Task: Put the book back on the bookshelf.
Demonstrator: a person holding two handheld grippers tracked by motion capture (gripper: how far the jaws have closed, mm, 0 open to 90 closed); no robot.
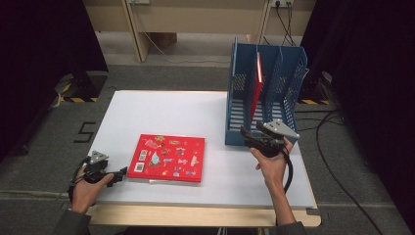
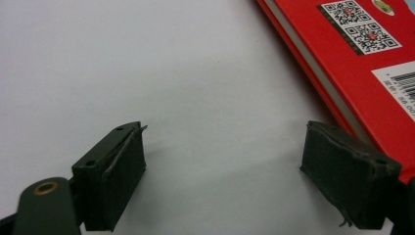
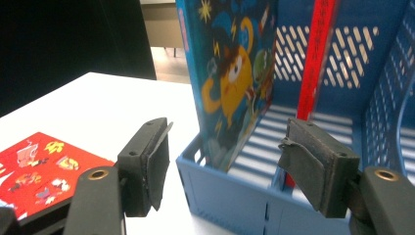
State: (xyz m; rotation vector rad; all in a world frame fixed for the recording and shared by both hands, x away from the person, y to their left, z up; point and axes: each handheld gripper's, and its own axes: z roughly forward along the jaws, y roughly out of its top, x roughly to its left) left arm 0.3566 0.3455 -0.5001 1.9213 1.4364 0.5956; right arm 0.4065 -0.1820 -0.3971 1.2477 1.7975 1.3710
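A red book (image 1: 166, 157) with stickers on its cover lies flat on the white table (image 1: 195, 107). My left gripper (image 1: 120, 176) rests by the book's near-left corner, open and empty. In the left gripper view that gripper (image 2: 222, 161) has the red book (image 2: 362, 54) just beyond its right jaw. A blue file rack (image 1: 264, 93) stands at the back right with a thin red book (image 1: 258, 81) upright inside. My right gripper (image 1: 247, 134) hovers at the rack's front edge. In the right gripper view the gripper (image 3: 225, 156) is open in front of the rack (image 3: 230, 196), which holds a blue cartoon book (image 3: 230, 78) and the red book (image 3: 315, 58).
The table's wooden front edge (image 1: 195, 215) runs along the near side. Black cables (image 1: 337, 161) trail over the grey floor at the right. Dark curtains hang on both sides, and a wooden bench (image 1: 195, 19) stands behind the table.
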